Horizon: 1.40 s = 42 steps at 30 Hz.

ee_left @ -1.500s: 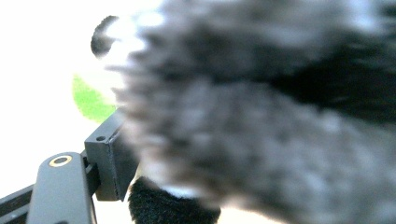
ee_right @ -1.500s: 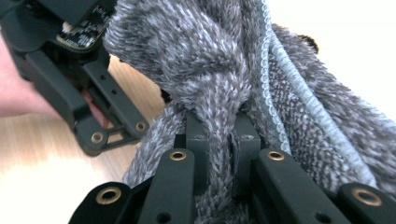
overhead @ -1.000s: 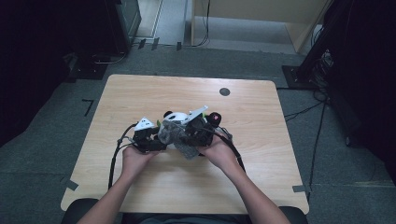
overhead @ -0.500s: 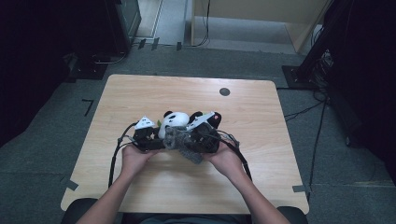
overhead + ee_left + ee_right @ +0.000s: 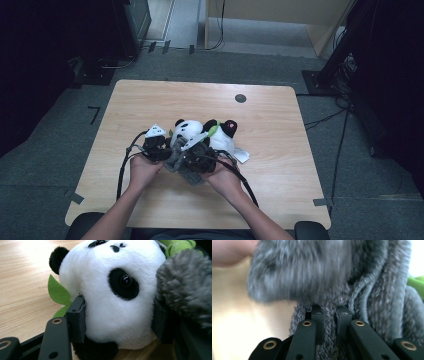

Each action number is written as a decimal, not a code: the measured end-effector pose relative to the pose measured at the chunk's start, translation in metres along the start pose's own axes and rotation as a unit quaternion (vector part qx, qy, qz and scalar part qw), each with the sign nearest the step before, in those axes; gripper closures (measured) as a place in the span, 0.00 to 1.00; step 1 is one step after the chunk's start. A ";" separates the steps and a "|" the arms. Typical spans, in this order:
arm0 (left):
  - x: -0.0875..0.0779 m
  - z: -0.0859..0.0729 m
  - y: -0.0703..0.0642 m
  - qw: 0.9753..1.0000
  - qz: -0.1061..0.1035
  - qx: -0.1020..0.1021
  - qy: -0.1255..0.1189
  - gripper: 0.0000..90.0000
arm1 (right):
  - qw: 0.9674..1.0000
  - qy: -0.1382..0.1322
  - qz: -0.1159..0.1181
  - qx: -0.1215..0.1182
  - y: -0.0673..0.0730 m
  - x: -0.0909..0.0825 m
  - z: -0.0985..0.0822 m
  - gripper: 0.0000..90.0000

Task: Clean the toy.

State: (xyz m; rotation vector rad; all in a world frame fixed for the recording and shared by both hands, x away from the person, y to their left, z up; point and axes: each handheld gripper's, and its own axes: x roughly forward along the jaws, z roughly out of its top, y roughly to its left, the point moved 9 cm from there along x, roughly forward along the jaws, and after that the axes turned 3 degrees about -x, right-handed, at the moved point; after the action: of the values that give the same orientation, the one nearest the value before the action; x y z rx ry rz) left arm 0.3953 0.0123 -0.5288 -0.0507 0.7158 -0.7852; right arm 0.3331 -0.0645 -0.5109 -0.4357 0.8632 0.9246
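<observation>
Up close, left gripper (image 5: 120, 322) jaws have been closing on the panda (image 5: 112, 295); right gripper (image 5: 329, 315) clamps grey knit (image 5: 337, 277) (blurred).

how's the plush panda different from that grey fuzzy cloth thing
The plush panda is white with black patches and a shiny eye; the grey fuzzy cloth is plain grey. The panda is round and stuffed; the cloth hangs limp in folds. The left gripper straddles the panda's head; the right gripper pinches the cloth. Both look soft.

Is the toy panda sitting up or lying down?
Lying down. The panda rests tipped on the table: its face is sideways in the left gripper view, one ear against the wood.
</observation>
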 end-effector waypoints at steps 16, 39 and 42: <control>0.001 0.000 0.000 1.000 0.004 0.005 0.002 0.43 | 0.996 -0.029 -0.079 -0.029 -0.015 -0.001 -0.029 0.91; 0.001 -0.001 -0.002 1.000 0.002 0.006 0.006 0.44 | 0.995 -0.062 -0.077 0.009 -0.034 -0.042 -0.083 0.91; 0.001 -0.001 -0.002 1.000 0.002 0.007 0.007 0.44 | 0.995 -0.059 -0.082 0.008 -0.037 -0.046 -0.088 0.91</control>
State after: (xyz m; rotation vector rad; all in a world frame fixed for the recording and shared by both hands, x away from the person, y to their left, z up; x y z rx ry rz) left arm 0.3941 0.0105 -0.5295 -0.0316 0.7232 -0.7873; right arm 0.3094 -0.1668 -0.5274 -0.4265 0.7163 0.7838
